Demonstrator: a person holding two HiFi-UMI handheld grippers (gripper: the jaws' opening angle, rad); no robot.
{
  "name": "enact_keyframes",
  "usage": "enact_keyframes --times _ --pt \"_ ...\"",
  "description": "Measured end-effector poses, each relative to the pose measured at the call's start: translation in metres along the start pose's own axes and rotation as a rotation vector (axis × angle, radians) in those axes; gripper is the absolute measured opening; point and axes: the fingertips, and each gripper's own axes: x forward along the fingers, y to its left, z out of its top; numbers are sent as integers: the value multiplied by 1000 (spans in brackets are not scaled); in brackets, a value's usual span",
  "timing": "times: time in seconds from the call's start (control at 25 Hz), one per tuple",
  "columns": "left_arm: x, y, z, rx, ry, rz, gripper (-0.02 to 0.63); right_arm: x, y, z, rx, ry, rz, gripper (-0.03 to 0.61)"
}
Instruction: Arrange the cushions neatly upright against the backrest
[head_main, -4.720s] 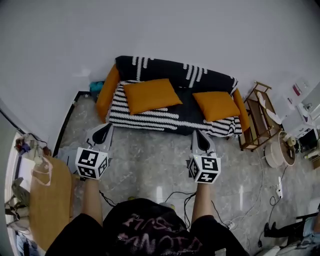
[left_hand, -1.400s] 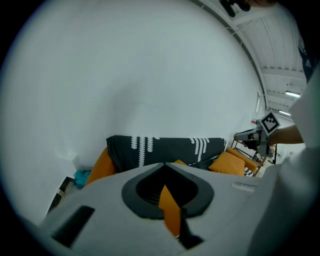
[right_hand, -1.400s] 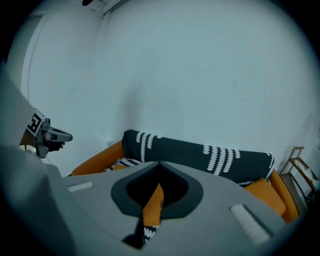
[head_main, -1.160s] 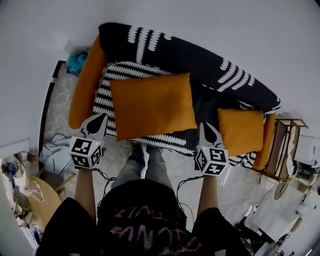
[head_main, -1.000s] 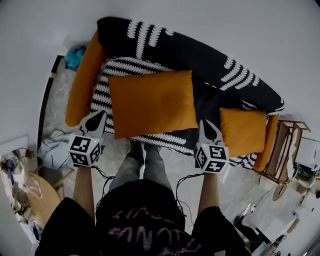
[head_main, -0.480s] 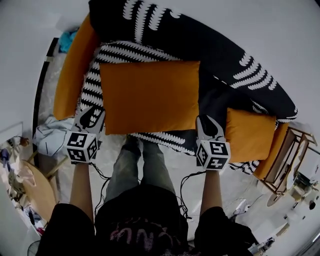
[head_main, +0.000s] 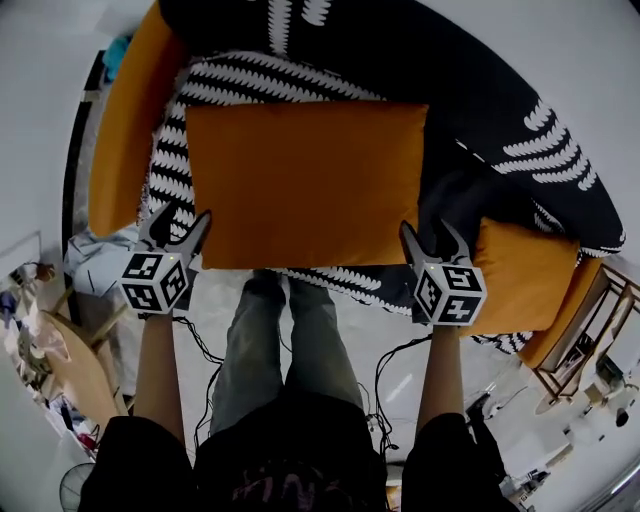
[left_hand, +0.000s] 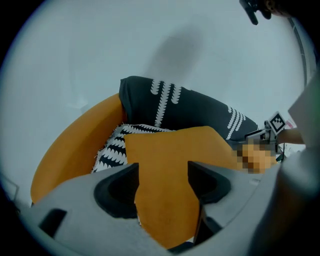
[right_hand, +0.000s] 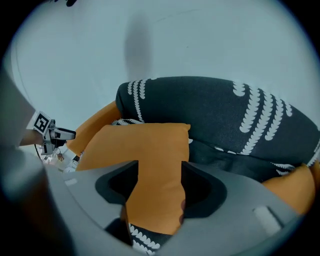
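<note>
Sofa seat (head_main: 250, 85) bore large cushion (head_main: 305, 180) and small cushion (head_main: 525, 275) flat, none upright yet; left gripper (head_main: 180, 216) and right gripper (head_main: 428, 232), jaws just opening, straddled the large cushion's near corners.

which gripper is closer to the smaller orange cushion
Right. The right gripper is beside the smaller cushion; the left gripper is beyond the large cushion. Both have just been opening their jaws, with the large cushion's corners between them.

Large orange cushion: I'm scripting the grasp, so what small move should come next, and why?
Probably close both grippers on its front corners. The large cushion lies flat on the seat. The left gripper and right gripper, whose jaws have just been opening, each straddle a corner without pinching it.
</note>
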Motion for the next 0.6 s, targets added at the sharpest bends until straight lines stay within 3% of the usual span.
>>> enact_keyframes --times 0.6 --pt "89 59 -50 -151 103 -6 419 107 -43 -43 59 165 27 428"
